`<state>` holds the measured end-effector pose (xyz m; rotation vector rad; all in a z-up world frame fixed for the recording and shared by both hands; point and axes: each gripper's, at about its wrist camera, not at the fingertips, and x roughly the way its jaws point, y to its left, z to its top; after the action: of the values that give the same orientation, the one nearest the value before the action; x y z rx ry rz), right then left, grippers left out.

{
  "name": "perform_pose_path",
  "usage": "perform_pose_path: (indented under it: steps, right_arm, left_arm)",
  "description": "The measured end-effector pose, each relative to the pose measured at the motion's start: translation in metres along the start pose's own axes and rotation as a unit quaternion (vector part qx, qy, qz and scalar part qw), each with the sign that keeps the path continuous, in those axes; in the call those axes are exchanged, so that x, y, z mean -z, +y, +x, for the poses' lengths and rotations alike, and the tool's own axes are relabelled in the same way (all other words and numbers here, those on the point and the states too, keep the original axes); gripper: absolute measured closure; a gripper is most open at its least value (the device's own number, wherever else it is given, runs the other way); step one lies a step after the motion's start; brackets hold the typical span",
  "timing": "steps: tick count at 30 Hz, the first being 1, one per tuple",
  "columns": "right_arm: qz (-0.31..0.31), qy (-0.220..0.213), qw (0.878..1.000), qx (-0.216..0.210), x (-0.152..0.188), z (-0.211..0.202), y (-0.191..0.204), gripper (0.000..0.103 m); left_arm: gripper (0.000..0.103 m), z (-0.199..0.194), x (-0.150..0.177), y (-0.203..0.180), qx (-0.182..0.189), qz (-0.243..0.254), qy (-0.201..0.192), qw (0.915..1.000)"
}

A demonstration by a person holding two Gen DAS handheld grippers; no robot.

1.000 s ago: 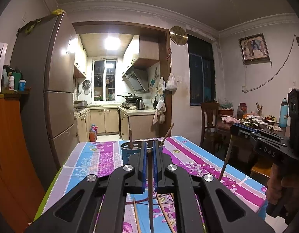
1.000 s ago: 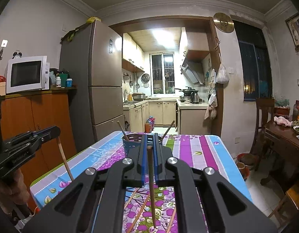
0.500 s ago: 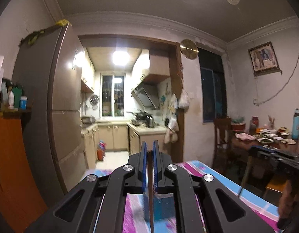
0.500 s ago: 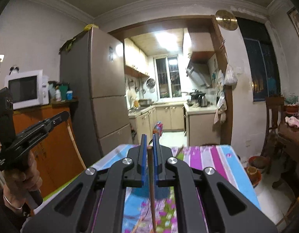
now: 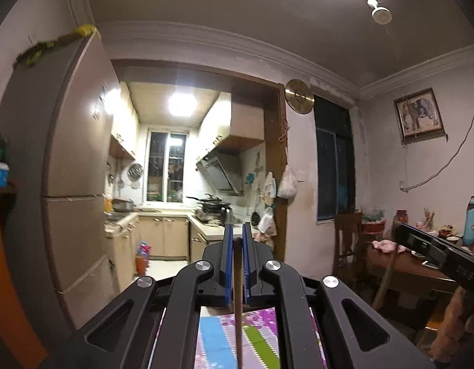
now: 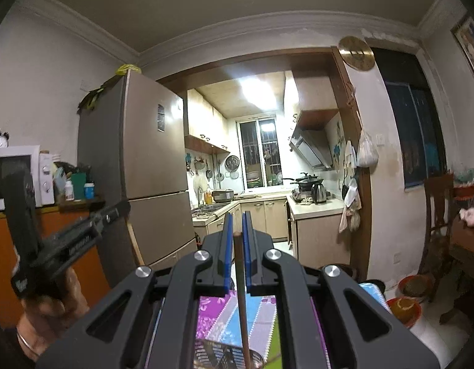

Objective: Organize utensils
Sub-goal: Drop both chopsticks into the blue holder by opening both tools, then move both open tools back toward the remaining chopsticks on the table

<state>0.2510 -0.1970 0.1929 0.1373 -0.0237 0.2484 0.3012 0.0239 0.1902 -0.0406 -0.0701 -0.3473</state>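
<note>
My left gripper (image 5: 236, 233) is shut on a brown chopstick (image 5: 238, 307) that hangs down over the flowered tablecloth (image 5: 218, 338). My right gripper (image 6: 236, 224) is shut on another brown chopstick (image 6: 243, 301); its lower end hangs over the rim of a mesh utensil holder (image 6: 218, 353) at the bottom of the right wrist view. The left gripper also shows in the right wrist view (image 6: 123, 207), and the right gripper in the left wrist view (image 5: 400, 233), each with a chopstick hanging from it. Both are raised high above the table.
A tall fridge (image 6: 138, 178) stands to the left, with an orange cabinet (image 6: 61, 246) and microwave (image 6: 18, 178) beside it. A kitchen doorway lies straight ahead. A wooden dining table (image 5: 406, 267) with dishes and a chair (image 5: 347, 246) are to the right.
Both grippers have risen, each keeping its chopstick. The table has dropped almost out of view, and the utensil holder now sits right below the right gripper.
</note>
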Motion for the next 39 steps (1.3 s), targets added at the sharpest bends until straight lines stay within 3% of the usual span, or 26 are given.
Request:
perform_pose_path:
  steps: [6, 15, 21, 26, 30, 35, 37, 39]
  right_arm:
    - [0.031, 0.03, 0.999, 0.005, 0.029, 0.041, -0.015, 0.098]
    - [0.123, 0.107, 0.987, 0.009, 0.101, 0.074, -0.039, 0.098]
    - [0.127, 0.116, 0.984, 0.038, 0.104, 0.065, -0.049, 0.093]
    - [0.109, 0.081, 0.989, 0.05, 0.077, 0.022, -0.065, 0.093]
    - [0.11, 0.056, 0.991, 0.06, 0.055, -0.031, -0.086, 0.093]
    - [0.098, 0.023, 0.992, 0.078, 0.037, -0.123, -0.109, 0.074]
    - [0.083, 0.012, 0.992, 0.091, 0.035, -0.165, -0.113, 0.071]
    - [0.068, 0.003, 0.992, 0.104, 0.037, -0.203, -0.116, 0.063]
  left_arm:
    - [0.096, 0.034, 0.047, 0.011, 0.012, -0.02, 0.044, 0.9988]
    - [0.096, 0.045, 0.115, 0.023, 0.022, -0.035, 0.1, 0.9941]
    - [0.095, 0.043, 0.134, 0.043, 0.01, -0.07, 0.123, 0.9899]
    - [0.095, 0.005, 0.095, 0.06, -0.011, -0.067, 0.077, 0.9948]
    - [0.087, -0.044, 0.058, 0.077, -0.038, -0.064, 0.036, 0.9966]
    - [0.079, -0.138, 0.029, 0.078, -0.061, -0.041, -0.009, 0.9973]
    - [0.068, -0.171, 0.028, 0.072, -0.069, -0.023, -0.013, 0.9972]
    - [0.065, -0.209, 0.031, 0.062, -0.077, 0.0, -0.012, 0.997]
